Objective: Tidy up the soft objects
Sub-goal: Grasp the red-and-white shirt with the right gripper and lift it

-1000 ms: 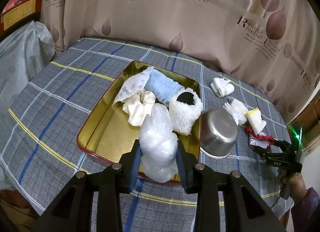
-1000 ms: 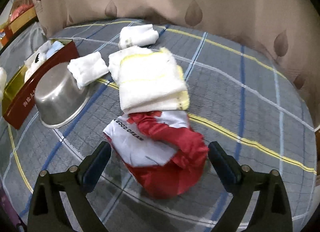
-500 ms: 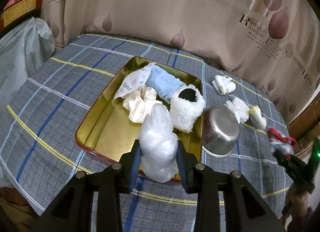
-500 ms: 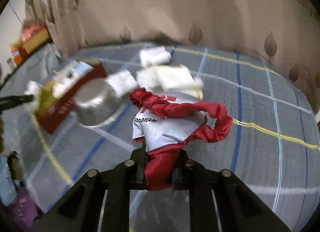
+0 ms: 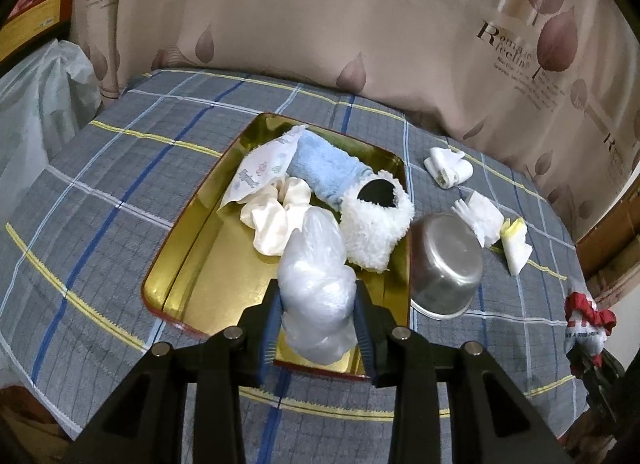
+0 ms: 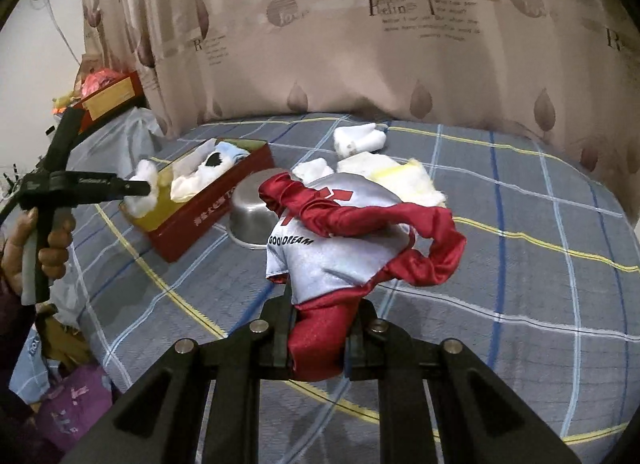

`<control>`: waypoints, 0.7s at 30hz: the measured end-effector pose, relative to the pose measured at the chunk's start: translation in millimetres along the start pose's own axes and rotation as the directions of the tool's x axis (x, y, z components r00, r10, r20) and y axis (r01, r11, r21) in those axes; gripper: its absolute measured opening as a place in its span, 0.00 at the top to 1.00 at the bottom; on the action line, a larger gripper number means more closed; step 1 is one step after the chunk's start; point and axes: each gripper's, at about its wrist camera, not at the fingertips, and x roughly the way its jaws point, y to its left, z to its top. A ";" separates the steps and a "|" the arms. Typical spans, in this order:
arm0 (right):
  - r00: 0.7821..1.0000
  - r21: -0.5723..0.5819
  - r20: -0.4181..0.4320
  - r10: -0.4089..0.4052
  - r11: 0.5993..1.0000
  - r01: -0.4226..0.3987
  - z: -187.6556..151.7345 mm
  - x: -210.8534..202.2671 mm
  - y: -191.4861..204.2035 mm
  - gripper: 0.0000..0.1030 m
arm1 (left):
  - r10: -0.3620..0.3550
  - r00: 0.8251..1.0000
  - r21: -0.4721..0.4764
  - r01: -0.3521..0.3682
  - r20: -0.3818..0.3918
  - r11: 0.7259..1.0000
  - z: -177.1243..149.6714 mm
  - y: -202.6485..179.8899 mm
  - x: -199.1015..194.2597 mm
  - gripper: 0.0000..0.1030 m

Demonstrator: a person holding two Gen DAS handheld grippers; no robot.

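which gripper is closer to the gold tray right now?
Left. The left gripper holds the plastic bag over the gold tray's near edge. The right gripper, holding the red-and-silver cloth, sits off beyond the steel bowl.

You can't see the near rim of the tray [image 5: 192, 260] behind the plastic bag [image 5: 316, 296]. The right gripper [image 5: 592, 368] is cut off by the edge of the left view. The tray's side lettering [image 6: 214, 209] is too blurred for you to read.
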 end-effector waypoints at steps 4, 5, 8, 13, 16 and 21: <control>1.000 -0.016 0.001 0.007 1.000 -0.007 -0.3 1.4 8.3 0.86 | -0.014 1.000 0.006 0.014 -0.013 1.000 5.3 -2.0 12.4 0.65; 1.000 -0.018 0.000 0.009 1.000 -0.009 0.1 1.4 9.6 0.86 | -0.013 1.000 0.008 0.014 -0.014 1.000 6.6 -2.7 16.0 0.65; 1.000 -0.020 0.005 0.014 1.000 -0.014 1.1 0.5 12.6 0.86 | -0.011 1.000 0.016 0.011 -0.019 1.000 10.2 -5.0 26.6 0.65; 1.000 -0.021 -0.001 0.023 1.000 -0.023 2.6 2.3 14.3 0.86 | -0.020 0.999 0.021 0.021 -0.042 1.000 13.2 -7.6 44.5 0.65; 1.000 -0.022 -0.003 0.029 0.999 -0.029 3.3 3.6 14.6 0.86 | -0.034 0.998 0.027 0.036 -0.056 0.999 12.6 -9.6 50.6 0.65; 0.999 -0.025 -0.007 0.044 0.999 -0.044 3.9 6.2 18.7 0.86 | 0.018 0.997 0.058 -0.014 -0.075 0.998 9.0 -15.1 59.5 0.62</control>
